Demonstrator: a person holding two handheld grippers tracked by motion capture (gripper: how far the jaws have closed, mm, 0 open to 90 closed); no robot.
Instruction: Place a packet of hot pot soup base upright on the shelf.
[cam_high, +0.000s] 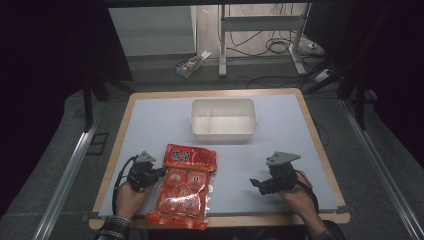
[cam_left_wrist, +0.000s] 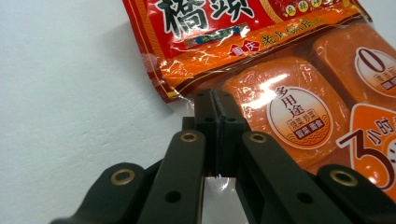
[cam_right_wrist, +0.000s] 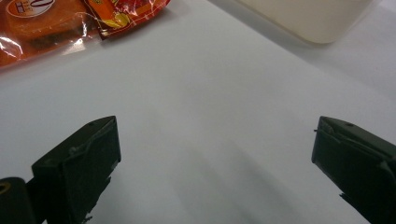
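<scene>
A grey mat (cam_high: 150, 120) covers the table – a white bin (cam_high: 223, 120) sits near its far edge. A red packet (cam_high: 184, 185) lies at the near edge, left of centre. Your left gripper (cam_left_wrist: 214, 100) pinches the packet's clear side seam; your right gripper (cam_right_wrist: 215, 154) gapes wide over bare mat.

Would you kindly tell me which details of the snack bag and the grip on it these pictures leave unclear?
- Snack bag: top and right cut off by the frame edges in the left gripper view.
- Bag edge under the closed left gripper: hidden by its fingers.
- White bin: cropped in the right gripper view.
- Bag print: too small in the high view.
</scene>
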